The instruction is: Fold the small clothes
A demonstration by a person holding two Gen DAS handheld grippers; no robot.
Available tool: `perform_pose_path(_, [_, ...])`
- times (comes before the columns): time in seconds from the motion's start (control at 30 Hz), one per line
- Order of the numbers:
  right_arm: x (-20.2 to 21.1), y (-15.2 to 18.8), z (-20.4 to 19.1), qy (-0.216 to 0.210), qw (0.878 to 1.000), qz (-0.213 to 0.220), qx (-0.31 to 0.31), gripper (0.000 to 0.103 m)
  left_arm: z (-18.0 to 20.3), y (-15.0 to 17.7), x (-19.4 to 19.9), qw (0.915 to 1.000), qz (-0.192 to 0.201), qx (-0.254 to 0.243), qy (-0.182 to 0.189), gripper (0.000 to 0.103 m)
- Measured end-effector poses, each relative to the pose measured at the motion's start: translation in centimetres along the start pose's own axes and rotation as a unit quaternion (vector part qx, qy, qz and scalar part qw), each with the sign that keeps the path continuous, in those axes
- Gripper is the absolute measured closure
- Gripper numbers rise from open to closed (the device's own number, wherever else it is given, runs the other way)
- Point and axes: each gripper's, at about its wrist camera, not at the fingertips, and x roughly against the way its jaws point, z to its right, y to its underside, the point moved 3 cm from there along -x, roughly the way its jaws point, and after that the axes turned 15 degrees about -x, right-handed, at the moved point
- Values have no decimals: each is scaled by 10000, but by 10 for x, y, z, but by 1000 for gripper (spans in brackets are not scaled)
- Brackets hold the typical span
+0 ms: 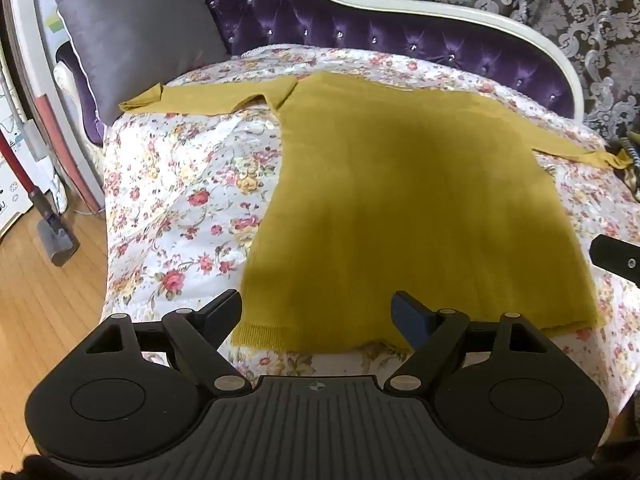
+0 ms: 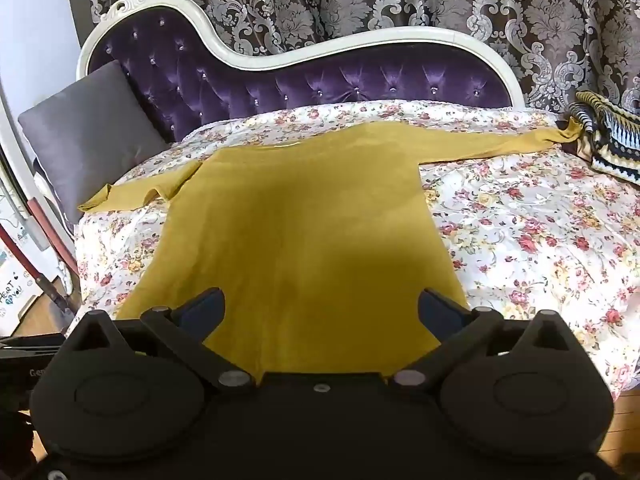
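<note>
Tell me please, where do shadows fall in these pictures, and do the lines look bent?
Left wrist view: a dark shadow covers the middle of the mustard sweater; the headboard curves with fisheye distortion. Right wrist view: the same sweater is shadowed at its centre; picture corners go black.

Both wrist views over sweater (image 1: 400,200)

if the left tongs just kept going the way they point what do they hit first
Most likely the mustard sweater near its hem, lying flat on the floral bedspread; the left tongs are open and empty. Depth is uncertain.
</note>
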Motion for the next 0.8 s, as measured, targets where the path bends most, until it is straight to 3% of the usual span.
perform_pose_path(0.8, [-8, 8, -7, 170, 9990, -163, 377, 1, 4, 3, -6, 9999, -127, -12, 68, 22])
